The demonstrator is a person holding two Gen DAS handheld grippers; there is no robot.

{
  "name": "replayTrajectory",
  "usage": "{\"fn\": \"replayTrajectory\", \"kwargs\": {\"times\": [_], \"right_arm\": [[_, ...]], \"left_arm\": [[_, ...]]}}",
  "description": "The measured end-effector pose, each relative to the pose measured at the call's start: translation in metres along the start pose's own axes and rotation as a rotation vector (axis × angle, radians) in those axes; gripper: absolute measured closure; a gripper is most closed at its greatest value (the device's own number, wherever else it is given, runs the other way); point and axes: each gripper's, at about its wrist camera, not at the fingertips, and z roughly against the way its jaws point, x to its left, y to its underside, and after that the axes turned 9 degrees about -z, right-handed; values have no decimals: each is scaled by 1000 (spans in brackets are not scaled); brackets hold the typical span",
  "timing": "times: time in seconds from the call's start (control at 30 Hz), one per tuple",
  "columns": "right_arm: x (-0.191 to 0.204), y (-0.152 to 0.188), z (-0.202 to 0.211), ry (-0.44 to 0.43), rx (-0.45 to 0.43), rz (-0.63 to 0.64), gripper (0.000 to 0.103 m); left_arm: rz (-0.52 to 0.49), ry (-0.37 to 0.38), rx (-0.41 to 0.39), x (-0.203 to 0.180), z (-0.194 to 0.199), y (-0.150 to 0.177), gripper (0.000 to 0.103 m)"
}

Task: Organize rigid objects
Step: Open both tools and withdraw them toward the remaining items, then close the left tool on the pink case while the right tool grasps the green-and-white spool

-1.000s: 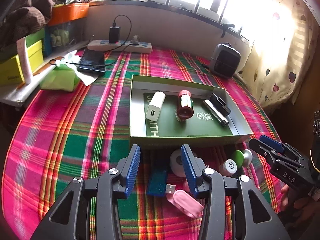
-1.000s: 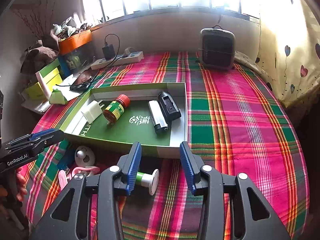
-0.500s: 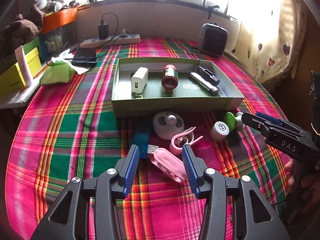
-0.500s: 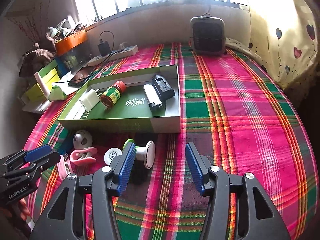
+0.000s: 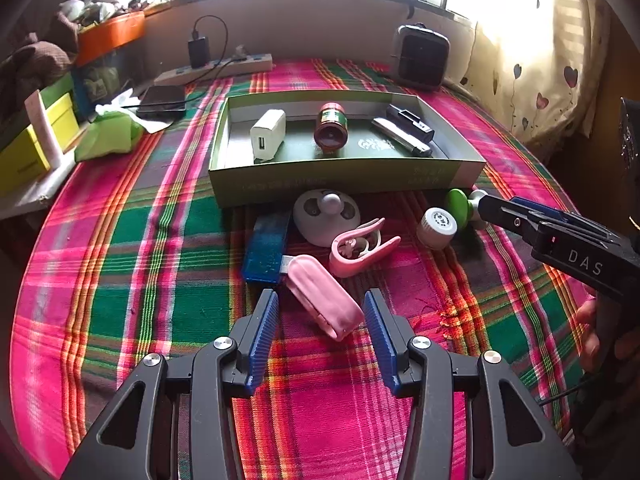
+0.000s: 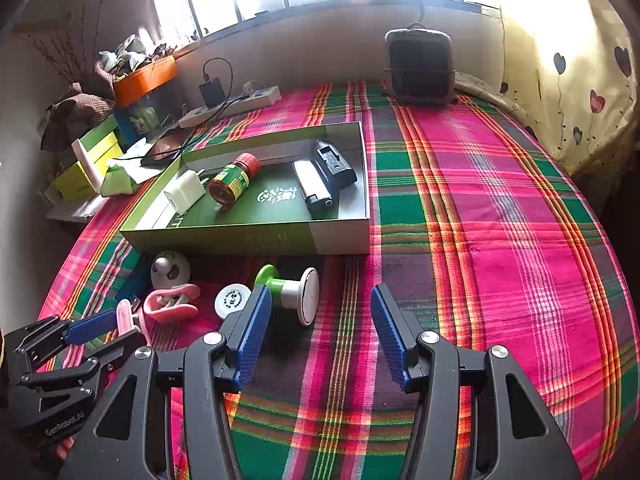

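A green box [image 5: 344, 178] holds a white charger [image 5: 268, 134], a red-capped bottle [image 5: 331, 124], a silver stick [image 5: 400, 136] and a black block [image 5: 410, 122]. In front of it lie a white round gadget [image 5: 326, 216], a blue USB stick [image 5: 266, 248], a pink clip [image 5: 360, 246], a white cap [image 5: 436, 226] and a green spool [image 6: 288, 288]. My left gripper [image 5: 320, 314] is open around the near end of a pink case [image 5: 320, 300]. My right gripper [image 6: 320, 314] is open over bare cloth, the spool just ahead of its left finger.
A small heater [image 6: 420, 66] stands at the far edge. A power strip [image 5: 216, 70], a phone [image 5: 162, 98], a green tissue pack [image 5: 106, 134] and stacked boxes [image 5: 32, 148] crowd the far left. Plaid cloth [image 6: 500, 220] stretches right of the box.
Both grippers have drawn back from the box toward the loose items. The pink case now lies between the left fingers. The right jaws stand wider than before.
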Motion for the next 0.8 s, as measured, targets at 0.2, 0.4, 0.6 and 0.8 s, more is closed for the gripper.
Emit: {"fn": "replayTrajectory", "kwargs": {"times": [0.2, 0.4, 0.6, 0.8], "right_arm": [[0, 1, -2, 0, 7, -2, 50], [0, 3, -1, -5, 9, -10, 50], [4, 7, 0, -16, 17, -1, 50], [8, 7, -2, -16, 12, 2, 50]], "left_arm": [[18, -14, 10, 10, 2, 8, 59], [27, 11, 13, 11, -5, 7, 59], [10, 4, -5, 6, -11, 1, 59], [7, 11, -31, 10, -14, -3, 59]]}}
